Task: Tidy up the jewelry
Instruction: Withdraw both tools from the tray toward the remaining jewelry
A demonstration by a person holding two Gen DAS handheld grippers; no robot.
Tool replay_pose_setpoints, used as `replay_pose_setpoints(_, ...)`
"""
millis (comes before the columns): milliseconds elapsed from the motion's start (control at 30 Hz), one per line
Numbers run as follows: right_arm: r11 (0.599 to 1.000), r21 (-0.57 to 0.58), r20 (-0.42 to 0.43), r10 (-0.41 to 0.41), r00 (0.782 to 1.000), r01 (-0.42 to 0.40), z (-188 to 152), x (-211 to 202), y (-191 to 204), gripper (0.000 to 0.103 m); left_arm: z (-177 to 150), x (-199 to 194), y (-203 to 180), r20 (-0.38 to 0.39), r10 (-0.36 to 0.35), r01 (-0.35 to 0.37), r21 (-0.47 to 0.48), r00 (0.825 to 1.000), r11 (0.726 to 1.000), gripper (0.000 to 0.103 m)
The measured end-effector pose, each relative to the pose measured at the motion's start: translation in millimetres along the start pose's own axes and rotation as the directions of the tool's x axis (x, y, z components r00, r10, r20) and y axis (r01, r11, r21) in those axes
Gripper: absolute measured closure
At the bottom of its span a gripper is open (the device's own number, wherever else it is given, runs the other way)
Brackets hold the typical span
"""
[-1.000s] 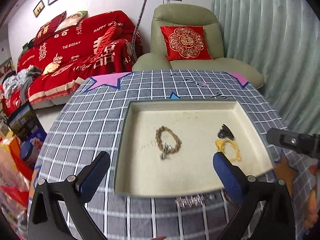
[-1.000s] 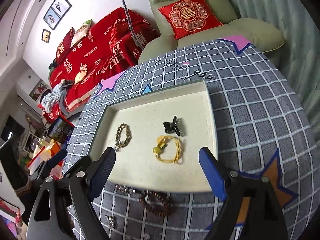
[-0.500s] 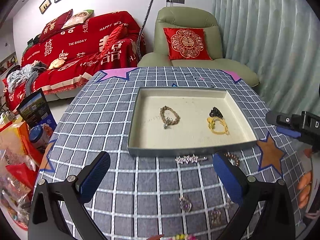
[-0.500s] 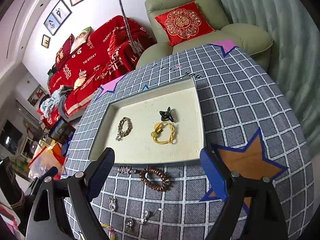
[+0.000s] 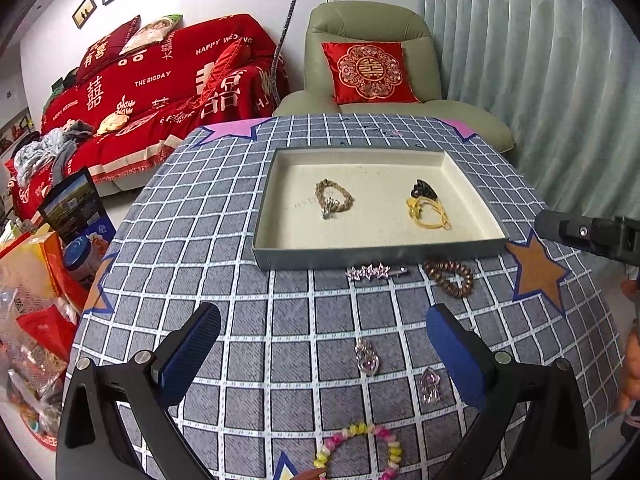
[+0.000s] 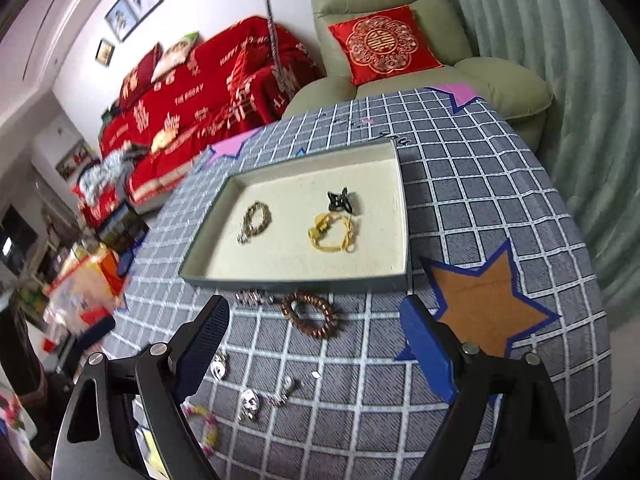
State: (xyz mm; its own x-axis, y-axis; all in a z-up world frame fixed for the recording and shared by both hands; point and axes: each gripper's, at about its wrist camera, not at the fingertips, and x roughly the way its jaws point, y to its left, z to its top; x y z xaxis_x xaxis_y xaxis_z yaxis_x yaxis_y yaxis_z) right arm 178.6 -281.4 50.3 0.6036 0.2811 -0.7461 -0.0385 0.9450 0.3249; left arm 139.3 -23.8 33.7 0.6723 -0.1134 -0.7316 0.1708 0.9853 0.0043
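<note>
Left gripper (image 5: 322, 354): jaws spread wide, nothing between them, hovering over the counter (image 5: 248, 320).
Right gripper (image 6: 316, 346): jaws wide too, empty, above the coil bracelet (image 6: 313, 315).
Tray (image 5: 376, 257): holds a beaded bracelet (image 5: 333, 199), black hair claw (image 5: 423, 189) and yellow cord (image 5: 430, 215).
Outside the tray: star hair clip (image 5: 374, 271) just beside its front wall; two pendants (image 5: 367, 358) and a pastel bead bracelet (image 5: 360, 450) nearer the left gripper.

A: Soft daylight is filtering through the curtain (image 5: 540, 80), casting faint shadows.
B: Fisheye is bending edges, corners are going black, and the right view's left side is smearing with blur.
</note>
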Motion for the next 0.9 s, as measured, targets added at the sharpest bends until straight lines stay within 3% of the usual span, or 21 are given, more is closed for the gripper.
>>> replay_pose_setpoints(133,0.998,-0.061,-0.035,-0.033,0.999,0.031,-8.2,1.3,6.2,0.014,-5.9,0.0,0.3,-0.008,0.016,-0.016,0.001,1.000,1.000,0.000)
replay_pose_setpoints(467,0.995,-0.099,-0.114,-0.028,0.993,0.017,-28.1,16.1,9.1,0.014,-16.6,2.5,13.1,-0.043,0.018,-0.020,-0.036,0.999,0.999,0.000)
replay_pose_setpoints(900,0.998,-0.064,-0.142,-0.039,0.989,0.030,-35.9,24.0,-3.2,0.014,-30.0,11.7,17.5,-0.084,-0.016,0.012,-0.055,0.996,0.998,0.000)
